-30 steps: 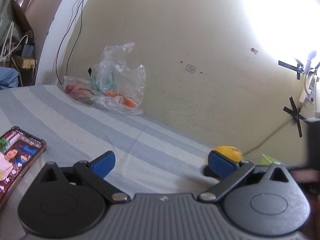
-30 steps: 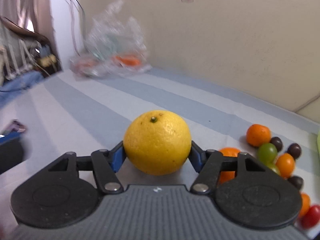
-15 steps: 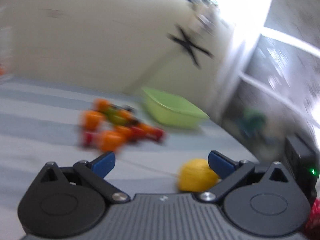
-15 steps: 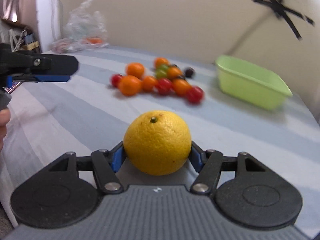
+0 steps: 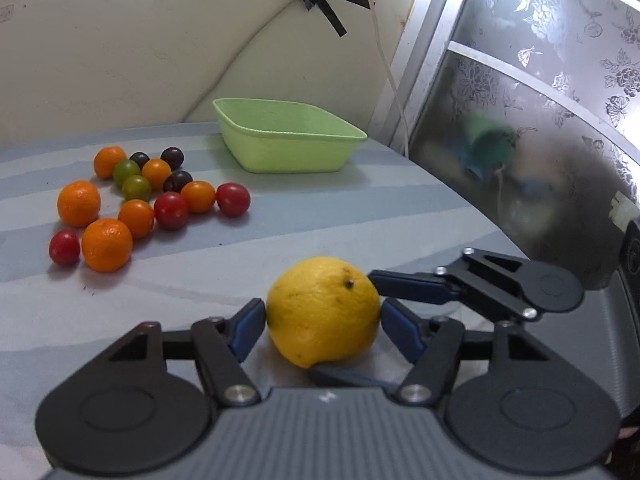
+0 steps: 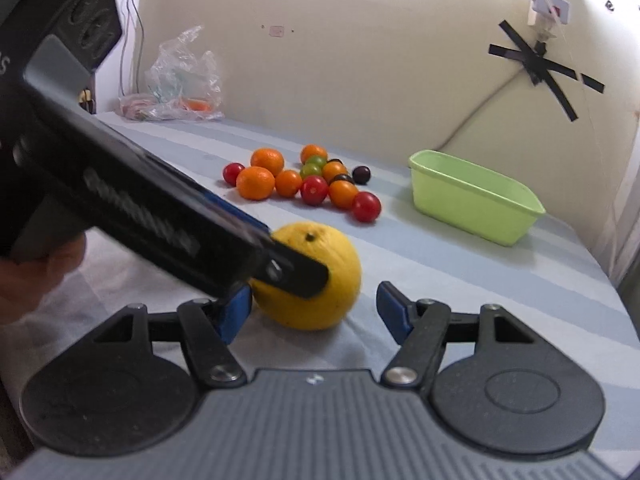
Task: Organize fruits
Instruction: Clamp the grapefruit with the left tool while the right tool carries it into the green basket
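Observation:
A yellow lemon point(image 5: 324, 312) rests on the striped cloth between both grippers. My left gripper point(image 5: 316, 320) is closing, and its blue pads touch the lemon's two sides. In the right wrist view the left gripper point(image 6: 296, 256) crosses in from the left, one finger lying over the lemon point(image 6: 344, 256). My right gripper point(image 6: 316, 312) is opening; its right pad stands clear of the fruit. From the left wrist view the right gripper's fingers point(image 5: 404, 282) reach in from the right. A pile of small oranges, tomatoes and dark fruits point(image 5: 140, 200) lies beyond, next to a green tub point(image 5: 288, 156).
The green tub point(image 6: 472, 204) stands at the far right of the bed, near a frosted glass door point(image 5: 540, 120). A clear plastic bag point(image 6: 180, 80) lies against the back wall at the left. A hand point(image 6: 36, 276) holds the left gripper.
The left gripper swung right, away from the phone and the bag, and came down around the lemon with narrower jaws. The right gripper also swung right, and its jaws widened off the lemon.

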Demonstrator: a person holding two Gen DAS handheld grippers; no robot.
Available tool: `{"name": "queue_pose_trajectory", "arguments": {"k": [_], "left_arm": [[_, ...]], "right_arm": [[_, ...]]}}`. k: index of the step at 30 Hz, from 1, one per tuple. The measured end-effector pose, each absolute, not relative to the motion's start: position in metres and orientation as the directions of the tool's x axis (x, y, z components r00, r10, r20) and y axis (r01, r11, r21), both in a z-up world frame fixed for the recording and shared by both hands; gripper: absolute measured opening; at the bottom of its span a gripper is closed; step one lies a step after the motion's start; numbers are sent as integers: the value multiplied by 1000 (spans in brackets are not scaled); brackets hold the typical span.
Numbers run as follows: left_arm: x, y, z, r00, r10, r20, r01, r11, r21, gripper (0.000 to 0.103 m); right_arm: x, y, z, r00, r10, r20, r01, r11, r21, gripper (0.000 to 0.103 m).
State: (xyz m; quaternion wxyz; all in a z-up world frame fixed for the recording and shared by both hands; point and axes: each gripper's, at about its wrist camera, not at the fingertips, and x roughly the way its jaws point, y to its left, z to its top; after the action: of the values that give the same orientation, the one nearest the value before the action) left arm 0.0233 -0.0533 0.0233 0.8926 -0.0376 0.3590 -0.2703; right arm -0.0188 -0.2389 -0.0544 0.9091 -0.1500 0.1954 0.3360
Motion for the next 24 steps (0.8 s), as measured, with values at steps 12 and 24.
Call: {"name": "queue_pose_trajectory", "arguments": {"k": [12, 24], "left_arm": [[98, -86, 88, 702, -482, -524, 479, 864, -153, 65], [258, -148, 62, 629, -502, -594, 429, 861, -274, 65]], "right_arm": [[34, -245, -16, 747, 558, -361, -627, 772, -103, 66], [192, -276, 3, 785, 454, -422, -509, 861, -21, 66]]}}
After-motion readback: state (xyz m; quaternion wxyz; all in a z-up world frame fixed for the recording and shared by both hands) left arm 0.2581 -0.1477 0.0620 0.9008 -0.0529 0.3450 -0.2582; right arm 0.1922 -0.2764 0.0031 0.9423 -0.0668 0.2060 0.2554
